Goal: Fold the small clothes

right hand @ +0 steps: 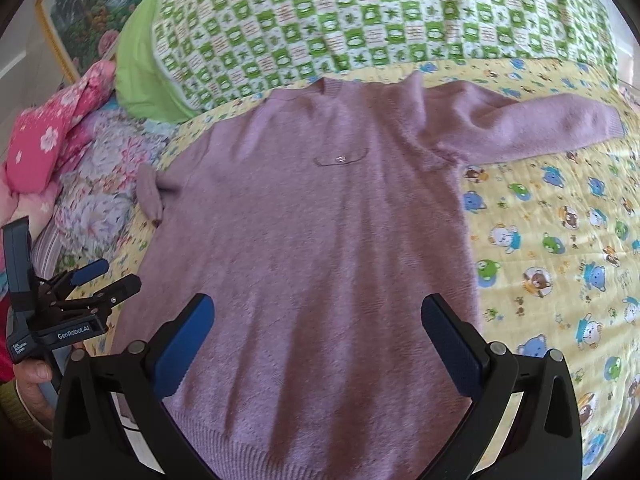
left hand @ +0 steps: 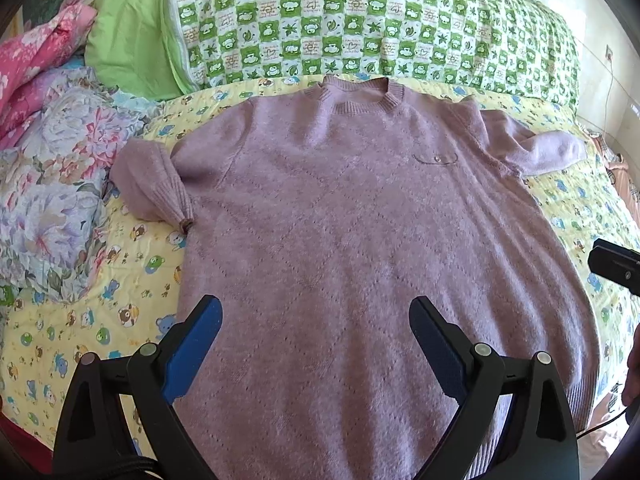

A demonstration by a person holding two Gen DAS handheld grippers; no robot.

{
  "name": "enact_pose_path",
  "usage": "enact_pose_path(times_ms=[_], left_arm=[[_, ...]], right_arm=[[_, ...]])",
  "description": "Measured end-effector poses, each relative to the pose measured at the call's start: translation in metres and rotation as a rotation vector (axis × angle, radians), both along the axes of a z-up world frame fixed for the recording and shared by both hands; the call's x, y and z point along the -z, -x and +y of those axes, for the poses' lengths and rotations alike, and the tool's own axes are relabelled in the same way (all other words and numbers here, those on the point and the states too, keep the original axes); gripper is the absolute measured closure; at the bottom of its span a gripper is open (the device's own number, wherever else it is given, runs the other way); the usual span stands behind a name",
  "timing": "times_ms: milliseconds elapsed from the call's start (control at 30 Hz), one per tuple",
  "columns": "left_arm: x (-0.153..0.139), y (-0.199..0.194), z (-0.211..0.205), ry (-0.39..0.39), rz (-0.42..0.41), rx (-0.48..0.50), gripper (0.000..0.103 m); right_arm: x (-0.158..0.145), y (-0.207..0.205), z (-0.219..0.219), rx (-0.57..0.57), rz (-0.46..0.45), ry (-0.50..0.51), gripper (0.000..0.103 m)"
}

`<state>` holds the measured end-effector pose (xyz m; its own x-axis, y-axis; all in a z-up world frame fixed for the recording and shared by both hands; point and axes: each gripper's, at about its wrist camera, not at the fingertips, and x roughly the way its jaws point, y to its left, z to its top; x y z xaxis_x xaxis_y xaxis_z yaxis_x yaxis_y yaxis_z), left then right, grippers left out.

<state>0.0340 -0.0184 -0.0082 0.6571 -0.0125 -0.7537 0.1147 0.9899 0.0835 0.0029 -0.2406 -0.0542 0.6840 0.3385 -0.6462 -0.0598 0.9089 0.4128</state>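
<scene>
A mauve knitted sweater [left hand: 340, 208] lies flat, front up, on the bed, collar away from me; it also shows in the right wrist view [right hand: 312, 232]. Its left sleeve [left hand: 152, 184] is bent in beside the body. Its right sleeve [right hand: 528, 124] stretches out to the right. My left gripper [left hand: 316, 312] is open and empty above the lower body of the sweater. My right gripper [right hand: 318, 312] is open and empty above the hem area. The left gripper also shows in the right wrist view [right hand: 104, 280], open, at the sweater's left edge.
A yellow cartoon-bear sheet [right hand: 560, 240] covers the bed. A green checked quilt [left hand: 360, 24] and a plain green pillow [left hand: 128, 44] lie at the head. Floral bedding [left hand: 52, 184] and pink bedding [left hand: 36, 64] are piled at the left. A framed picture [right hand: 80, 12] hangs at the far left.
</scene>
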Motion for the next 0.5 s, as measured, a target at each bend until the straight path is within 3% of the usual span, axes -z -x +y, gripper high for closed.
enact_pose_path(times_ms=[167, 500], left_arm=[[0.001, -0.022, -0.01, -0.005, 0.024, 0.011, 0.008], [-0.009, -0.097, -0.024, 0.03, 0.019, -0.017, 0.008]], right_arm=[[0.006, -0.01, -0.037, 0.085, 0.017, -0.02, 0.0], [0.013, -0.043, -0.164, 0.364, 0.019, -0.058, 0.0]])
